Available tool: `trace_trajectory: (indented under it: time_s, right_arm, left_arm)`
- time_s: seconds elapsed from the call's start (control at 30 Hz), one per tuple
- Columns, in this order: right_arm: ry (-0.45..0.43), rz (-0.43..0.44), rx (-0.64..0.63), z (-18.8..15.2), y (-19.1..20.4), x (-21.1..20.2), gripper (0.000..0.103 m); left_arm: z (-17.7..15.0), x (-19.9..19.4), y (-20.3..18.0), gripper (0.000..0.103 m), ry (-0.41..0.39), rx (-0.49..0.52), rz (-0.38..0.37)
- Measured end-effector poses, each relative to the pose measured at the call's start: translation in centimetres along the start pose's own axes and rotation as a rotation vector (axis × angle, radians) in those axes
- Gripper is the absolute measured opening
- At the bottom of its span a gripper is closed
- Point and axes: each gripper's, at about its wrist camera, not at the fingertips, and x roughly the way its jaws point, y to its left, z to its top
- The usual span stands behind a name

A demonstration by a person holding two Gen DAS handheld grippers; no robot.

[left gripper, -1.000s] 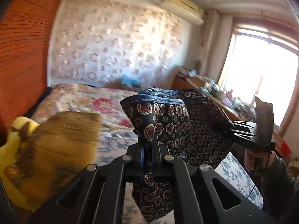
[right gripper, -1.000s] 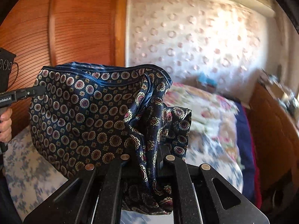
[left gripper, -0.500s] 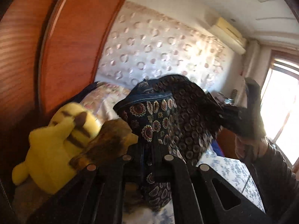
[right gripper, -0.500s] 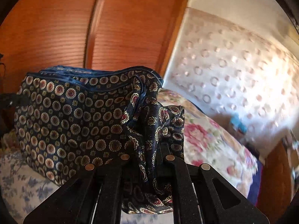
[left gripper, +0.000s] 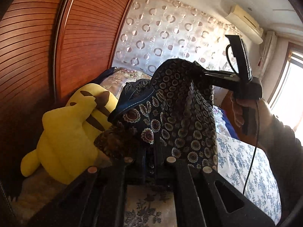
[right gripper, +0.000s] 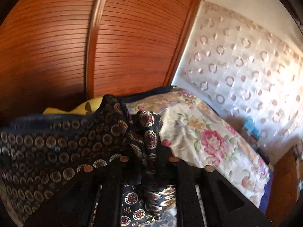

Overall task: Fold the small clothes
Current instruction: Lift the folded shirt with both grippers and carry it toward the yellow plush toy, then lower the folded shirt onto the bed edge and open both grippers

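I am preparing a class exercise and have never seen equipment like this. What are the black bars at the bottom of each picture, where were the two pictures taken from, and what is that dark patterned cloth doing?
There is no robot here. A person holds a hand-operated two-finger gripper in each hand, and a wide-angle camera sits on each one, looking forward along its fingers. The black bars are those fingers.

One picture comes from the left gripper; in it you also see the right gripper, held by the person's hand. The other comes from the right gripper itself.

Between them hangs a dark patterned garment, lifted above the bed. The left gripper is pinched shut on it. The right gripper's jaws are opening, with the cloth between them.

On the bed lie a yellow plush toy and a floral quilt; a wooden wardrobe stands behind.
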Motion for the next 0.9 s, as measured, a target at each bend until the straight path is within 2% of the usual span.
trace_trajectory:
  time_s: [0.03,0.1,0.2,0.33,0.43,0.63,0.77,0.9]
  right_arm:
    - [-0.002,-0.014,0.012,0.4,0.0,-0.1,0.053]
    - [-0.025,-0.029,0.036,0.4,-0.4,-0.7,0.066]
    - [-0.035,-0.043,0.064,-0.1,-1.3,-1.5,0.066]
    - [0.001,0.067,0.092,-2.1,-1.1,-1.8,0.066]
    - [0.056,0.119,0.098,-3.9,-0.3,-0.3,0.066]
    - [0.094,0.142,0.159,-5.8,0.5,2.4,0.069]
    - [0.079,0.127,0.165,-6.3,1.0,2.4,0.072]
    - [0.074,0.102,0.19,-6.6,1.0,1.2,0.072]
  left_arm:
    - [-0.1,-0.2,-0.1,0.003,-0.002,0.004,0.006]
    - [-0.3,0.0,-0.1,0.004,-0.002,0.007,0.024]
    - [0.0,0.3,0.2,0.008,0.007,-0.011,0.056]
    - [-0.1,0.7,0.1,0.014,0.023,0.016,0.086]
    - [0.1,0.6,-0.3,0.02,0.033,0.052,0.109]
    - [0.3,-0.4,-1.3,0.022,0.034,0.126,0.159]
    - [0.5,-1.0,-2.5,0.023,0.027,0.189,0.201]
    - [0.6,-1.5,-3.4,0.023,0.024,0.224,0.212]
